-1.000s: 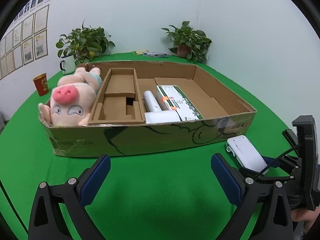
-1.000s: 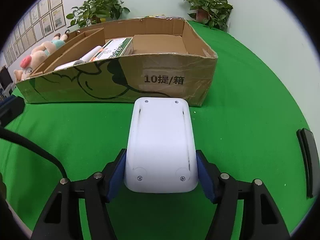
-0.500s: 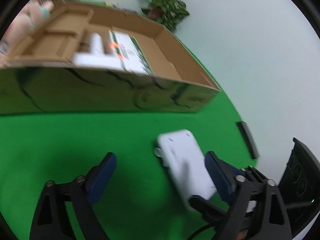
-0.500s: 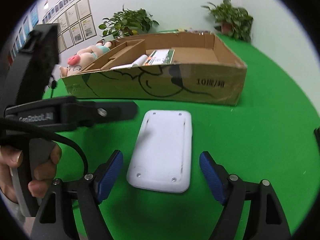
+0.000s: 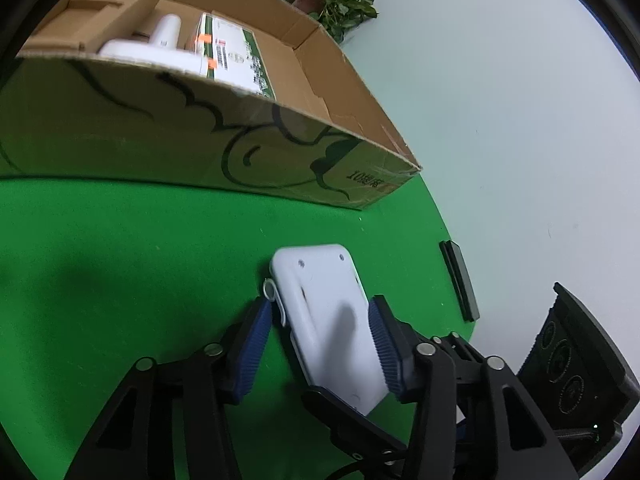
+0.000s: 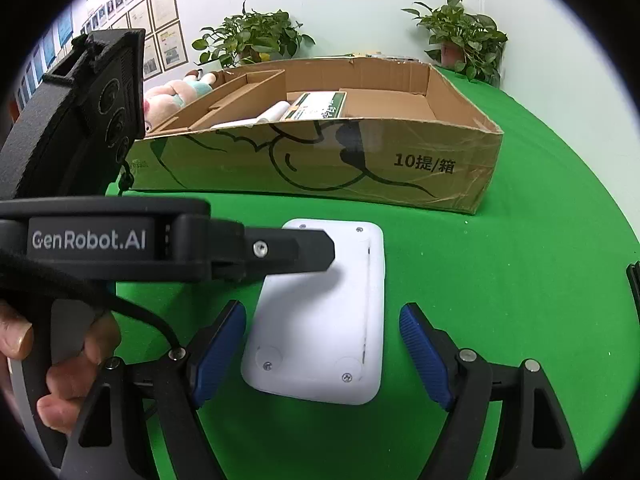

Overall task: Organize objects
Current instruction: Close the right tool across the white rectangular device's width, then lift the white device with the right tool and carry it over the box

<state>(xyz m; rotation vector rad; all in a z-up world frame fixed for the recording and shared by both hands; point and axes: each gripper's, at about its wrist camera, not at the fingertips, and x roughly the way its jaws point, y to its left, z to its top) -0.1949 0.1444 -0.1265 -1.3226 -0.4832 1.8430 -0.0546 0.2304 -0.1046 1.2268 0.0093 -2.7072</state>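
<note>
My left gripper (image 5: 320, 344) straddles white device (image 5: 324, 312), pads seemingly touching, grip unconfirmed; right gripper (image 6: 322, 354) spread wide, holding nothing.

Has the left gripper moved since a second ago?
Yes. The left gripper has swung right, away from facing the cardboard box, and now straddles the white device beside the box's right corner.

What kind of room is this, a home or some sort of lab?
Probably an office or lab set up for recording, not a home. A table draped in bright green cloth fills the view, rows of framed certificates hang on the wall, and potted plants stand behind the cardboard box.
</note>
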